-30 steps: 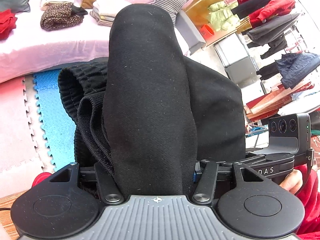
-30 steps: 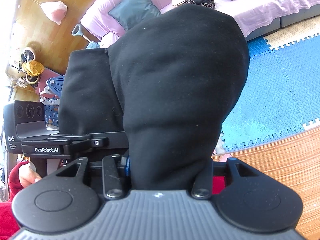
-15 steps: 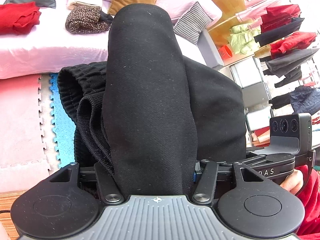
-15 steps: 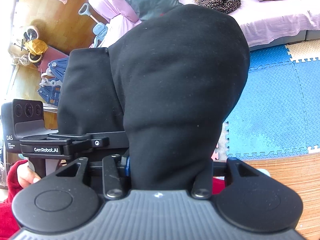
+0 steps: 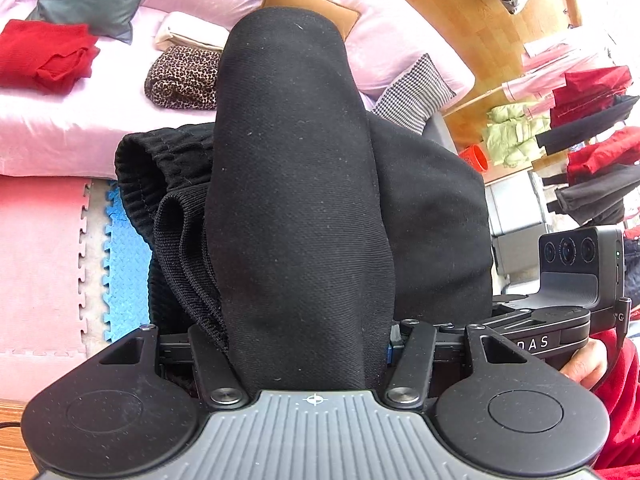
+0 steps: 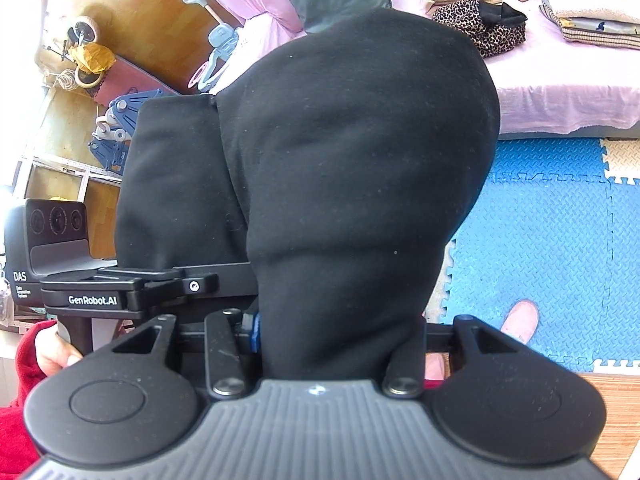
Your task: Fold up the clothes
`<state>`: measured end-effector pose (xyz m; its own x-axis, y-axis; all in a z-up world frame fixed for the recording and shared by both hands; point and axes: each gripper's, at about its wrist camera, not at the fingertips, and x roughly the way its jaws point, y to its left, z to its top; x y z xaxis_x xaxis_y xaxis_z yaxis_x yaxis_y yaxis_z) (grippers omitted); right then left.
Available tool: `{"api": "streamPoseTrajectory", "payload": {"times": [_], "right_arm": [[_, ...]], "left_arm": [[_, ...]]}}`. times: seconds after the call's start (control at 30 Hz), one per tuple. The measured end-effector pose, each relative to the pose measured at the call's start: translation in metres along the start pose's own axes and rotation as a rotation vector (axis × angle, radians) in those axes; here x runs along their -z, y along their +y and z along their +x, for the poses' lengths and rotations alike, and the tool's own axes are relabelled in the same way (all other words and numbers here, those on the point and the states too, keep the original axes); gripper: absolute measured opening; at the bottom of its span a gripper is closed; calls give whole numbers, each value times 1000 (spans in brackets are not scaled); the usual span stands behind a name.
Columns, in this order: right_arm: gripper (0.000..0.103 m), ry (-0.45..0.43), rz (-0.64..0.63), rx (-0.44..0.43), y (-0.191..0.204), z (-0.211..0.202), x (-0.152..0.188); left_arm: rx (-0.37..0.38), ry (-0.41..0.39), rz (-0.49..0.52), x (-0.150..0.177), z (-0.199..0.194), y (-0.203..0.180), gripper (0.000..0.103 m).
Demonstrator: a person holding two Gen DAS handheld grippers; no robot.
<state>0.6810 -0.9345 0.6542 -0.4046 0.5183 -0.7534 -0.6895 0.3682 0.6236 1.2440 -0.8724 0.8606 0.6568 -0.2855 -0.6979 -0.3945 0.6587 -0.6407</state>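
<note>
A black garment (image 5: 296, 208) with a ribbed cuff or hem (image 5: 180, 232) is draped over my left gripper (image 5: 304, 184) and hides its fingers. The same black garment (image 6: 352, 184) covers my right gripper (image 6: 344, 200), fingers hidden too. Both grippers appear shut on the cloth and hold it up in the air, side by side. The right gripper's body (image 5: 560, 312) shows at the right of the left wrist view; the left gripper's body (image 6: 80, 280) shows at the left of the right wrist view.
A pink sofa (image 5: 60, 136) lies ahead with a red garment (image 5: 44, 56), a leopard-print garment (image 5: 180, 76) and folded piles (image 6: 592, 20). Blue foam mats (image 6: 540, 248) cover the floor. A clothes rack (image 5: 592, 136) stands right. A foot (image 6: 520, 320) is below.
Both grippers have swung with the black garment, so the sofa has come more into view ahead. The grip on the cloth is unchanged.
</note>
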Motion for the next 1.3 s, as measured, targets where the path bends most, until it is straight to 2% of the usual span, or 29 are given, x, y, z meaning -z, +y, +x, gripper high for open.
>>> {"api": "streamPoseTrajectory", "payload": {"times": [0.33,0.57,0.83,1.1,1.3], "right_arm": [[46,42,-45,-5,-44,-27,-57],[46,53,-52,-17,-76,-50,-80],[46,49,-21,-31,-98,-53,-106],[46,30,19,-19,-110,-48,-142],[46,47,9,-23,-111,-33,-197]], "left_arm": [[-21,-34,-52,-63,62,-61,56],[-35,-23,-54,-88,89,-76,56],[-50,-10,-57,-116,119,-92,56],[-29,23,-34,-162,145,-75,56],[-30,15,-37,-216,155,-53,56]]}}
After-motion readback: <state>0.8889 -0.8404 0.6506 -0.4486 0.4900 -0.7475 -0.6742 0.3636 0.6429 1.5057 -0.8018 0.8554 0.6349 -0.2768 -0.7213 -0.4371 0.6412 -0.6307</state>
